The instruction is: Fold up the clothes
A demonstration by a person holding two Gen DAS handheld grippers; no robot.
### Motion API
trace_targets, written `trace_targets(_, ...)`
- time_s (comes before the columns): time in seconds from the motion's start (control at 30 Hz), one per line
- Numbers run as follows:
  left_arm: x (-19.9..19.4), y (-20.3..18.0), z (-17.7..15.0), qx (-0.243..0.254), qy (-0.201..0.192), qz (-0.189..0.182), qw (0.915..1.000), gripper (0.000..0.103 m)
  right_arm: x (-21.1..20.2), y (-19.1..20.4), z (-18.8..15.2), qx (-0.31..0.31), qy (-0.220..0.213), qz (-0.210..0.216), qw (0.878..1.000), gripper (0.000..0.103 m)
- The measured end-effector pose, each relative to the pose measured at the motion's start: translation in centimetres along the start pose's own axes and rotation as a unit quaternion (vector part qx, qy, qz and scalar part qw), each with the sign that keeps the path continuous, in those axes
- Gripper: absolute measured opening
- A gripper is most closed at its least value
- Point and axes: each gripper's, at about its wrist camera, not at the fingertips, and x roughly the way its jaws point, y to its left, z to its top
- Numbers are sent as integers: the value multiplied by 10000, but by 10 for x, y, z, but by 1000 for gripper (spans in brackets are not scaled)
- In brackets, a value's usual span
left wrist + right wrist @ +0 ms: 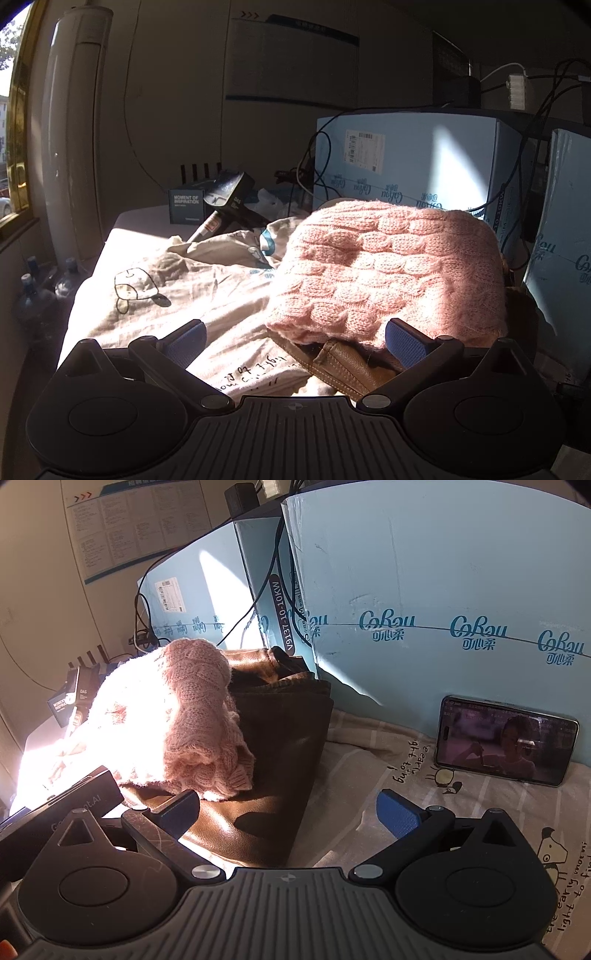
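In the left wrist view I see my left gripper [295, 338] with its fingers spread wide and nothing between them. The blue pads [404, 341] stand just in front of the near edge of the pink knitted sweater [388, 273], which lies folded in a thick pile on top of a brown leather garment [343, 365]. Only the near corner of the leather shows under the sweater. Both rest on a beige bedsheet [207, 295] with cartoon drawings and handwriting, crumpled on the left side and bright in the sun. Far behind the sweater stands a light blue cardboard box [406, 158] with black cables hanging over it. To the far left I see a small dark box [187, 210] with white letters and a black tool [231, 201] leaning beside it.

In the right wrist view my right gripper [291, 810] is also wide open and holds nothing. Its left finger is near the low edge of the sweater [184, 716], its right pad is over the bare sheet [369, 771]. The sweater sits on the left part of the folded leather garment [273, 760], whose right half is uncovered. A second blue box [443, 590] fills the far right, and a phone [504, 740] leans against it with its screen lit. At the near left a black part of the other gripper [85, 794] comes into the view
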Motion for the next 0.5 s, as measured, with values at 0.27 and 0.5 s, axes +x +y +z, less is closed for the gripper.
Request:
trace_targets(0.27,1,-2,-3,37,18,63,10000,103,7,-3,-2,42,97,-25,9999,103)
trace_targets(0.5,1,0,-3,12,26,52,10000,103,8,1,-4,-66,101,-48,9999,103)
